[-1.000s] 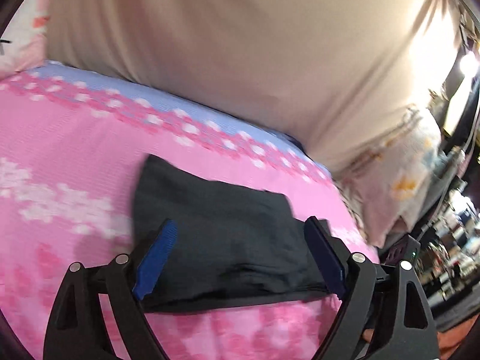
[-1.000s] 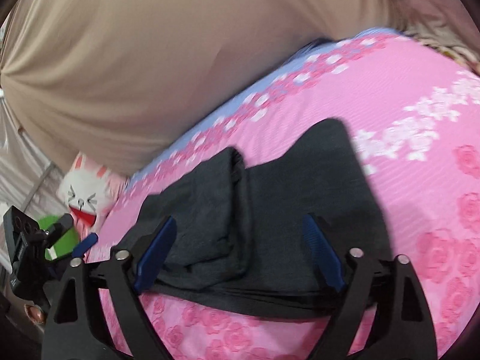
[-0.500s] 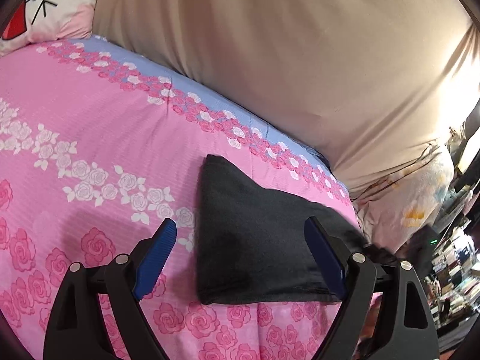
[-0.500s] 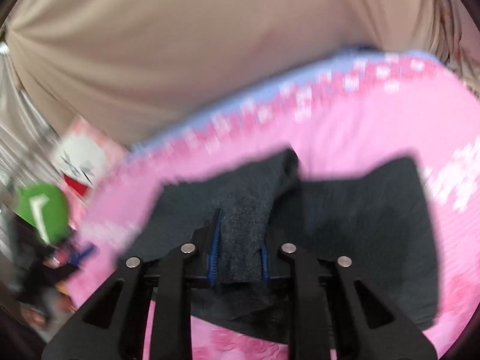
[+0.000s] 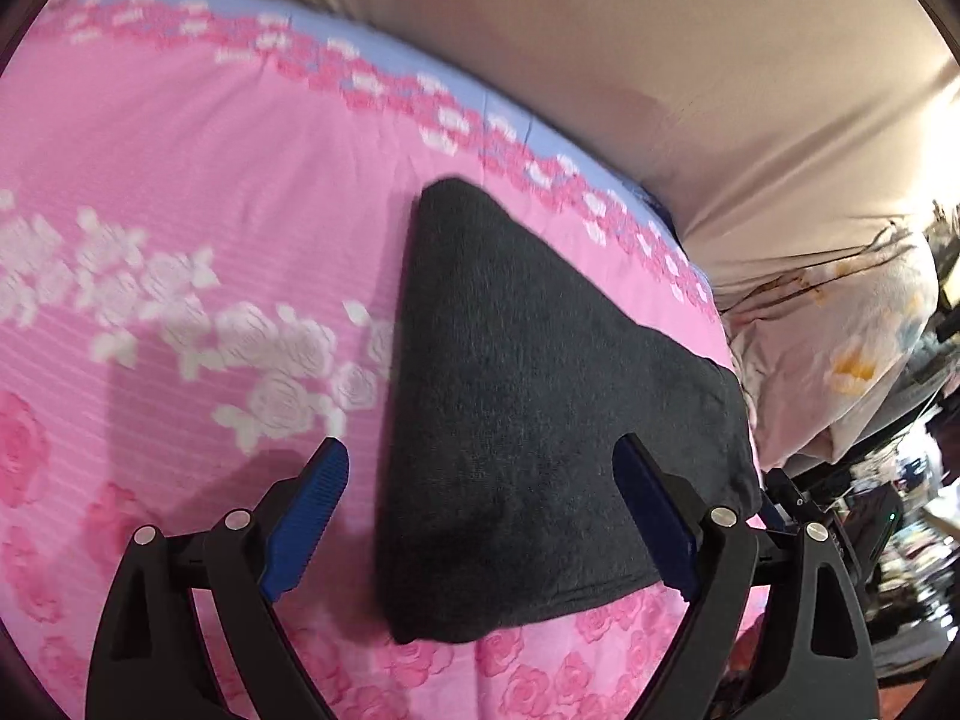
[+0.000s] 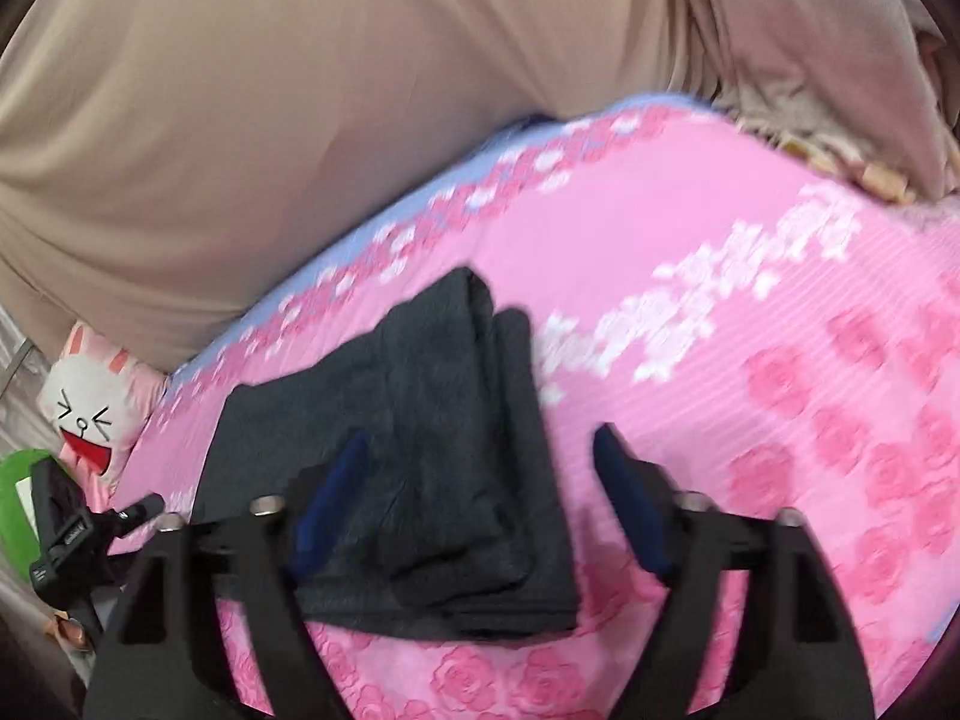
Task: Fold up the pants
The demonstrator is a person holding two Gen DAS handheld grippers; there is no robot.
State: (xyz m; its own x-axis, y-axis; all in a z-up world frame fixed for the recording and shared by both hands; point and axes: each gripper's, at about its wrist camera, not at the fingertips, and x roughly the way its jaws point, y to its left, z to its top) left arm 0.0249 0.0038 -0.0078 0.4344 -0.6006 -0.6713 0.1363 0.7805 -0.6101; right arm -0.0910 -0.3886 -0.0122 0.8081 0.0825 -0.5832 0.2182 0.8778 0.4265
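The dark grey pants (image 5: 528, 408) lie folded in a compact stack on the pink rose-print bed cover (image 5: 180, 180). In the right wrist view the pants (image 6: 420, 456) show several folded layers. My left gripper (image 5: 486, 516) is open and hovers just above the near edge of the stack, holding nothing. My right gripper (image 6: 480, 510) is open above the near right part of the stack, empty, its left finger over the cloth and its right finger over the cover.
A beige curtain or sheet (image 5: 600, 30) hangs behind the bed. A floral pillow (image 5: 840, 348) lies at the right end. A rabbit-face cushion (image 6: 90, 414) and a green object (image 6: 18, 504) sit at the left edge, with a black device (image 6: 60, 540) beside them.
My right gripper was shut on a fold of the pants half a second ago; it has let go and opened, and the fold lies flat. My left gripper stayed open.
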